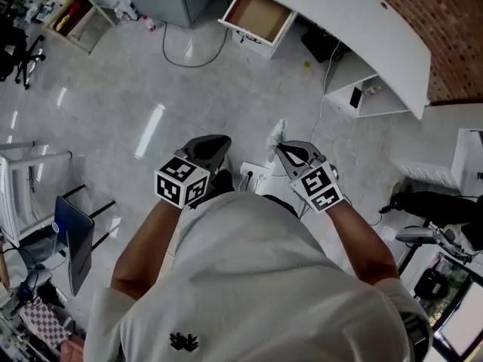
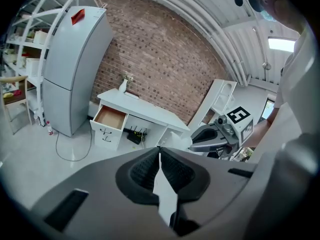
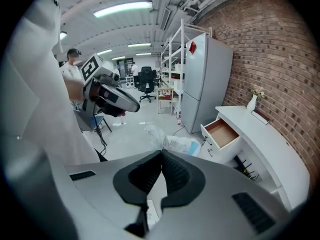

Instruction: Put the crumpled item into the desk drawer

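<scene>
The crumpled item point(image 3: 177, 144), a white and pale blue plastic wrapper, sticks out past the tips of my right gripper point(image 3: 161, 154), which is shut on it. In the head view the crumpled item point(image 1: 278, 134) rises from the right gripper point(image 1: 282, 149) above the floor. My left gripper point(image 1: 219, 146) is beside it, a little to the left, shut with nothing in it. In the left gripper view the left gripper point(image 2: 160, 156) has its pads together. The white desk point(image 1: 355, 21) stands far ahead with its drawer point(image 1: 256, 15) pulled open and its wooden bottom bare.
A grey fridge point(image 2: 75, 69) stands left of the desk, with a cable point(image 1: 192, 55) on the floor before it. A power strip point(image 1: 253, 176) lies near my feet. Chairs and shelving point(image 1: 72, 13) stand off to the left. A white vase point(image 3: 252, 104) sits on the desk.
</scene>
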{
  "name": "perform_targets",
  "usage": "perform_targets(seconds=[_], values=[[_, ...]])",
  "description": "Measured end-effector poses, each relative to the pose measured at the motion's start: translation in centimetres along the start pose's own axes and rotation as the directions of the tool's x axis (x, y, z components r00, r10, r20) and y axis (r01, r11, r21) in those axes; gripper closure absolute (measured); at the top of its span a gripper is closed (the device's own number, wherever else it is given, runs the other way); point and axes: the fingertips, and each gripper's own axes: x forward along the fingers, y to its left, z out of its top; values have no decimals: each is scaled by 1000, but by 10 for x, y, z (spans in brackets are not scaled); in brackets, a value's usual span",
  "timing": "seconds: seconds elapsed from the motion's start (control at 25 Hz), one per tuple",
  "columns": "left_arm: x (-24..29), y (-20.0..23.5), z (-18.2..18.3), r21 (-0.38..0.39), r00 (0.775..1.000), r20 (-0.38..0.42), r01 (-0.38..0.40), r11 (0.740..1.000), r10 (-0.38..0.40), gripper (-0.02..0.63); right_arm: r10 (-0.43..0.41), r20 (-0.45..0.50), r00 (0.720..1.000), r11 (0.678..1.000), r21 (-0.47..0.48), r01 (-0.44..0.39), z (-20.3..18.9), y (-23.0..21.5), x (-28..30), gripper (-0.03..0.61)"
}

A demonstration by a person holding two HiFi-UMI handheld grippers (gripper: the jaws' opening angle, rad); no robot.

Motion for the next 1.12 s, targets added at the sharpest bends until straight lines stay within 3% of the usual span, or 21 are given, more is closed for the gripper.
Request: perform_targets(seconds=[0.2, 0.6, 0.92, 1.12], values=[[-16, 80, 34, 5, 1000, -6, -20, 1000, 20, 583, -15, -14, 1000, 999, -48, 14, 63, -32, 52, 549], [5, 143, 85, -77, 996, 53, -66, 995, 70, 583, 15, -18, 1000, 992, -127, -17, 118, -108, 112, 549], [82, 214, 161, -103, 988, 39, -147, 984, 152, 583, 45, -29, 999, 965, -256, -50, 152, -244, 186, 549], [138, 249, 217, -106, 982, 27, -184, 977, 188, 583, 47, -72, 996, 931, -359, -70, 166, -343, 246, 549]])
